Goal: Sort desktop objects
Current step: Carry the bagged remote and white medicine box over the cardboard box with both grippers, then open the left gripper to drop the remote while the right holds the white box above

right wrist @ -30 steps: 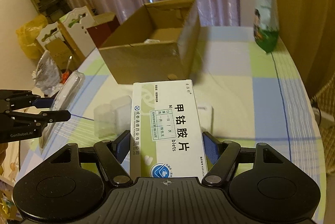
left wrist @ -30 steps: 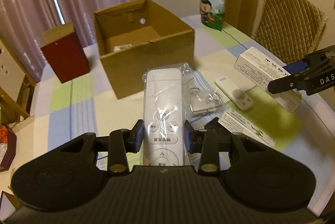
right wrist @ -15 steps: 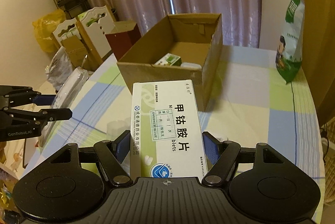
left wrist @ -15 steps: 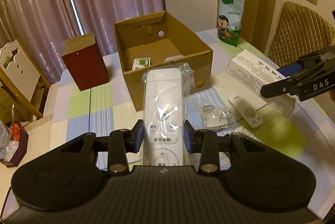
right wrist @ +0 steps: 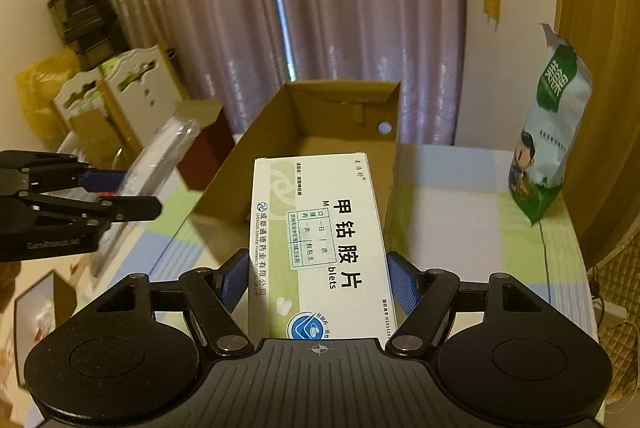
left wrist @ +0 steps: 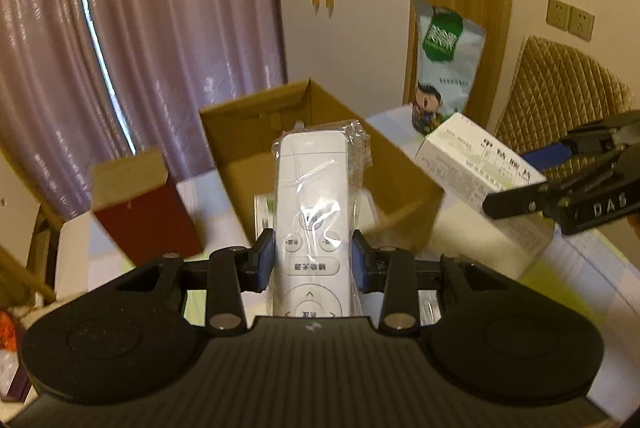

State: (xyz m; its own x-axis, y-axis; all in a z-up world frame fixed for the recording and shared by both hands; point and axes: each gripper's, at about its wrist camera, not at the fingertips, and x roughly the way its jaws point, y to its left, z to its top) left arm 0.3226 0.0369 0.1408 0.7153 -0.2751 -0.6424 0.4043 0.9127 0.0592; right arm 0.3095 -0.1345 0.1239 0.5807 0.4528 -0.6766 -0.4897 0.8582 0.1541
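Both hands are loaded and this looks like the carry-to-the-box step. The left gripper (left wrist: 312, 264) is clamped on a white remote (left wrist: 312, 212) in a plastic sleeve, held in mid-frame with its far end over the open cardboard box (left wrist: 404, 180). The right gripper (right wrist: 318, 284) pinches a white-and-green medicine box (right wrist: 320, 240), low in the centre of its view, pointing at the same carton (right wrist: 320, 112), which sits just behind it. The snack bag (right wrist: 550, 140) stands apart at the right on the checked tablecloth (right wrist: 448, 196). Next, I'd guess, each load must go over the rim and be let go, one hand at a time so they don't knock together.
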